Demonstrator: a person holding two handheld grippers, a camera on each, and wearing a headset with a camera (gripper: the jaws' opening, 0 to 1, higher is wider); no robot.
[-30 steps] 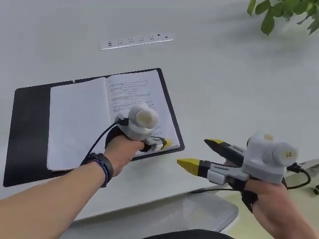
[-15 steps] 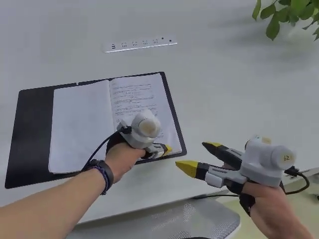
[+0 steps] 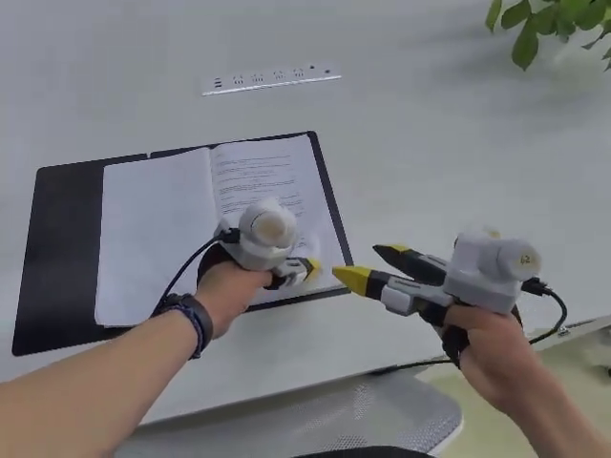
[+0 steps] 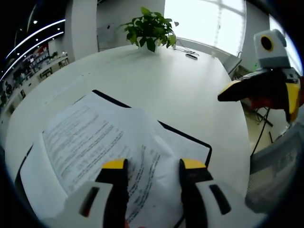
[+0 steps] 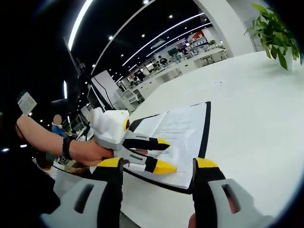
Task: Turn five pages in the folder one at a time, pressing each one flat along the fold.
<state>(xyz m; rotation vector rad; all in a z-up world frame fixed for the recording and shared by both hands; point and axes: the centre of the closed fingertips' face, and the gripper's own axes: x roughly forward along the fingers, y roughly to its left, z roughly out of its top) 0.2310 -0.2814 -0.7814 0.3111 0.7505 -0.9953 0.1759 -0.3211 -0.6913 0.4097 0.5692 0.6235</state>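
A black folder (image 3: 57, 239) lies open on the white table, with a blank sheet on its left and a printed page (image 3: 263, 186) on its right. My left gripper (image 3: 307, 271) rests open at the printed page's lower right corner. In the left gripper view the page (image 4: 90, 137) bulges slightly between the jaws of the left gripper (image 4: 153, 165). My right gripper (image 3: 368, 266) hovers open just right of that corner, above the table, holding nothing. In the right gripper view the right gripper (image 5: 157, 164) points at the left gripper (image 5: 165, 154) and the folder (image 5: 205, 128).
A white power strip (image 3: 272, 79) lies on the table beyond the folder. A potted plant (image 3: 554, 24) stands at the far right. A grey mesh chair (image 3: 315, 420) sits below the table's near edge. A black cable (image 3: 558, 320) trails from the right gripper.
The right gripper has moved left and up, from off the table's edge to beside the folder's lower right corner. The left gripper stays at the page corner.
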